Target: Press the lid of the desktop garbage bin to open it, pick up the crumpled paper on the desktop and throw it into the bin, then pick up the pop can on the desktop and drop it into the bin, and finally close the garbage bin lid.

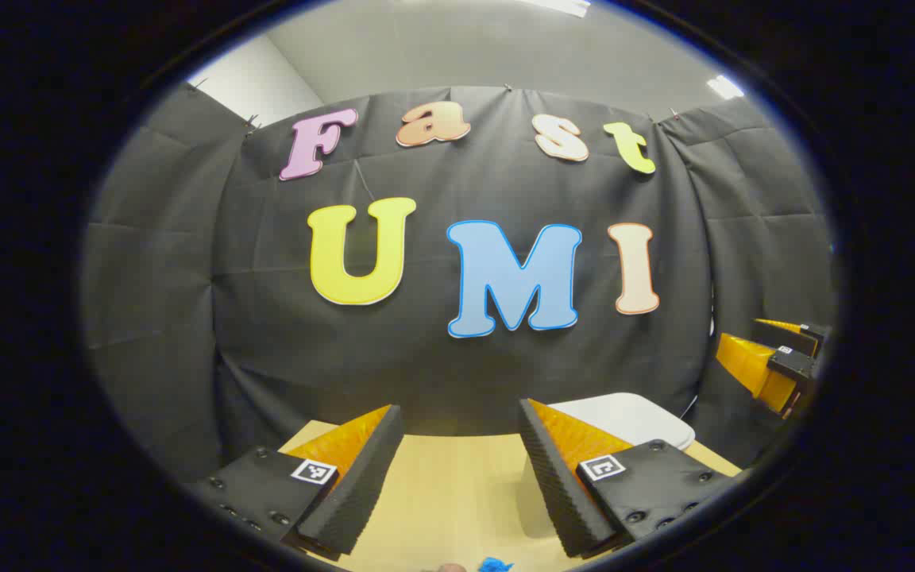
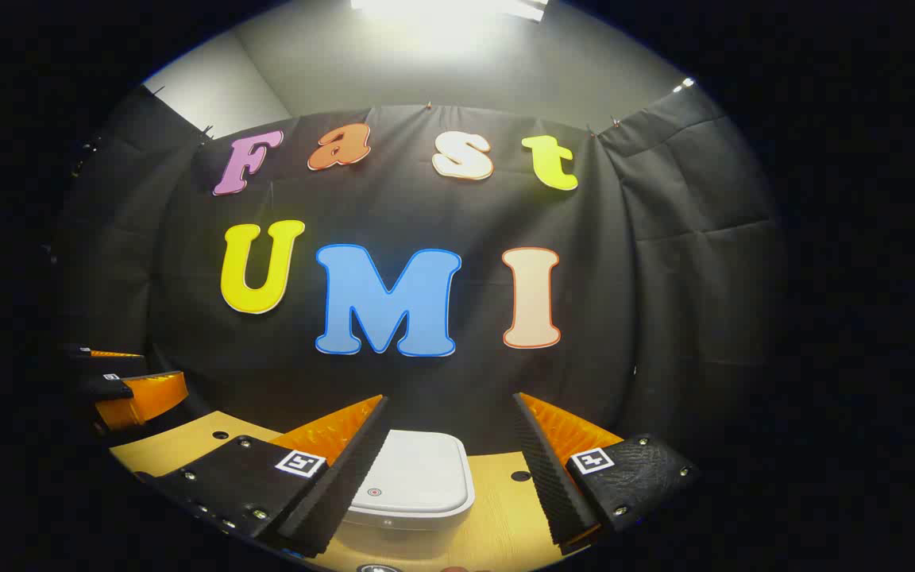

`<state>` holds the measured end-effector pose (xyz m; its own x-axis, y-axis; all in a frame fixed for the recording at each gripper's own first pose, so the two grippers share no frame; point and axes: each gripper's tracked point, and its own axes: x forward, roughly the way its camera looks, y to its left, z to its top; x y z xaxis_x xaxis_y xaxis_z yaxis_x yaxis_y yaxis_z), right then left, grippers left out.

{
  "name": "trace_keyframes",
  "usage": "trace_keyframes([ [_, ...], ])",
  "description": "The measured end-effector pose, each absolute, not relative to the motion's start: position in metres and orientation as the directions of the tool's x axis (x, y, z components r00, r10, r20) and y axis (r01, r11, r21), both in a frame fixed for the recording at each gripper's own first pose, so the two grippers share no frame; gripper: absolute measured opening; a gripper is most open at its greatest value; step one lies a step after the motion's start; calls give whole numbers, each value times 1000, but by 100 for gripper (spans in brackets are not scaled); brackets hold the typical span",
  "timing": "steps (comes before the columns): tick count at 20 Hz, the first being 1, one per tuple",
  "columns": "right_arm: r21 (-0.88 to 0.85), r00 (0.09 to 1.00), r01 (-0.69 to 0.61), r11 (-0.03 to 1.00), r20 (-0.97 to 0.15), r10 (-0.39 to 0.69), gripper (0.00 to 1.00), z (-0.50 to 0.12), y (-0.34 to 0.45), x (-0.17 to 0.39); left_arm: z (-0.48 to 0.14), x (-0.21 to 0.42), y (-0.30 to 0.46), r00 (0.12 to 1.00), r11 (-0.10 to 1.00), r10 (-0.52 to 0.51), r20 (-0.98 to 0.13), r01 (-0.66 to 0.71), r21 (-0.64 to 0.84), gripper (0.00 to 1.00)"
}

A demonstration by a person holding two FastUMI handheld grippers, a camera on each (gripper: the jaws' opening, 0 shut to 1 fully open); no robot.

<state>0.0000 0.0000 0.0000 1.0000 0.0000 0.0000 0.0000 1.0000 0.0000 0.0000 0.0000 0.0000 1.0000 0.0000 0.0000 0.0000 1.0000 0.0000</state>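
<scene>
The white desktop bin (image 2: 418, 477) stands on the wooden table (image 2: 505, 516) with its flat lid down, a small round button (image 2: 374, 492) near the lid's front. My right gripper (image 2: 451, 401) hangs open just above and in front of it, the bin showing between its fingers. In the left gripper view the bin (image 1: 632, 417) sits partly hidden behind the right-hand finger. My left gripper (image 1: 459, 413) is open over bare table (image 1: 449, 492) with nothing between its fingers. Each gripper shows at the edge of the other's view: the right one (image 1: 775, 357), the left one (image 2: 128, 381).
The black cloth wall closes off the back and sides right behind the table's far edge. Small round holes (image 2: 520, 476) dot the tabletop. A small blue thing (image 1: 496, 566), too cut off to identify, peeks in at the bottom edge of the left gripper view.
</scene>
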Motion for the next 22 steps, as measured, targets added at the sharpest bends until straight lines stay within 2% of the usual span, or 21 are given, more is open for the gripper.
trace_keyframes([
  [2, 9, 1000, 1, 1000, -8, -1, 97, -3, -2, 2, 0, 0, -5, 1000, 1000, -2, 2, 2, 2, 96],
  [3, 15, 1000, 1, 1000, -14, -1, 100, -4, -2, 2, 0, -1, -6, 1000, 1000, -3, 2, 3, 2, 96],
  [4, 21, 1000, 1, 1000, -19, -1, 96, -6, -3, 2, 0, -1, -7, 1000, 1000, -4, 3, 4, 1, 96],
  [22, 44, 998, -20, 999, -56, 23, 96, -18, 9, 4, 1, -4, -1, 1000, 1000, 15, 13, -15, -5, 96],
])
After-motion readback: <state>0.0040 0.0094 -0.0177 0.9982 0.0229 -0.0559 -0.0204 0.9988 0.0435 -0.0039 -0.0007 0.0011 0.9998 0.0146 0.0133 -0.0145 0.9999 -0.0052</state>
